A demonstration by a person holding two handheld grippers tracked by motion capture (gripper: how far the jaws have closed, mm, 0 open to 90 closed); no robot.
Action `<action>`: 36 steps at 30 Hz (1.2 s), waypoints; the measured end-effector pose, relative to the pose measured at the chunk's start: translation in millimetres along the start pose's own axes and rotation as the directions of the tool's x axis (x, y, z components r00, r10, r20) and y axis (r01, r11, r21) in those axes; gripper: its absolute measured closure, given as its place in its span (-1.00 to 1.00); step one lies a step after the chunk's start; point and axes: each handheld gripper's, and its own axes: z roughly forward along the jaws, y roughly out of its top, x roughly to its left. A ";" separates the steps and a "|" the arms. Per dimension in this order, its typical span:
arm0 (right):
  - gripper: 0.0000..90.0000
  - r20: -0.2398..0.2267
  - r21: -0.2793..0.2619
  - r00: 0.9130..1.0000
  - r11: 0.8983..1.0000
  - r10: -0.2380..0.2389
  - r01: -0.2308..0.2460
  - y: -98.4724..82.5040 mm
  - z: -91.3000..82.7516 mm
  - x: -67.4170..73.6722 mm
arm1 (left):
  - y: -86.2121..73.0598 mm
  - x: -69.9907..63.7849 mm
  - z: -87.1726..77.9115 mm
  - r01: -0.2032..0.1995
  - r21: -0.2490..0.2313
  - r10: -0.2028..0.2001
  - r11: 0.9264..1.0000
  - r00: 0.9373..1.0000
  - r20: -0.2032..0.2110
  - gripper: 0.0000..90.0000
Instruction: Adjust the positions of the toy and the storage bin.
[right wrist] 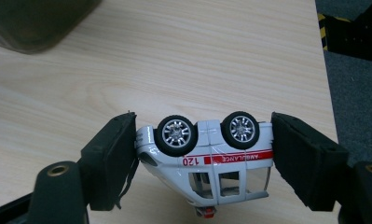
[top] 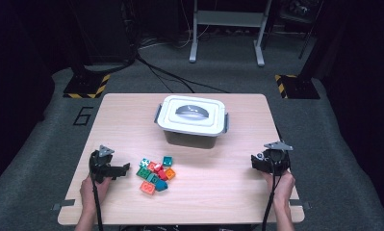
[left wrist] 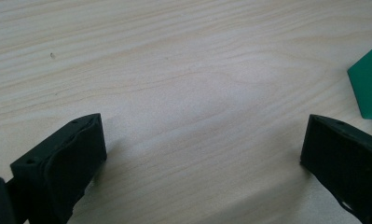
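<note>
The right gripper point(right wrist: 204, 149) jaws grasp a white toy ambulance point(right wrist: 207, 161) end to end, nose against 1 pad, tail against the other, wheels turned away from the camera. It is held above the tabletop point(right wrist: 197, 60) near the right edge. The left gripper point(left wrist: 202, 158) jaws stand released over bare wood, beside a pile of coloured blocks point(top: 155, 174). The step in hand appears to be transport of the ambulance. The lidded box point(top: 193, 120) is closed, so the next move probably calls for lid removal or a set-down.
</note>
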 end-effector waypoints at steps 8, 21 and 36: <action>-0.45 0.034 0.030 0.999 0.999 0.037 -0.038 -2.5 14.0 -12.5 | 0.0 0.0 -0.1 -0.001 0.000 0.001 1.000 1.000 -0.001 -1.00; -0.46 0.029 0.073 0.998 0.995 0.063 -0.065 -5.0 30.1 -22.3 | 0.0 0.0 0.0 -0.001 0.000 0.001 1.000 1.000 0.000 -1.00; -0.80 -0.043 0.050 0.997 0.997 0.068 -0.066 1.6 19.8 -17.8 | 0.0 0.2 -0.2 -0.003 0.002 0.003 1.000 1.000 -0.001 -1.00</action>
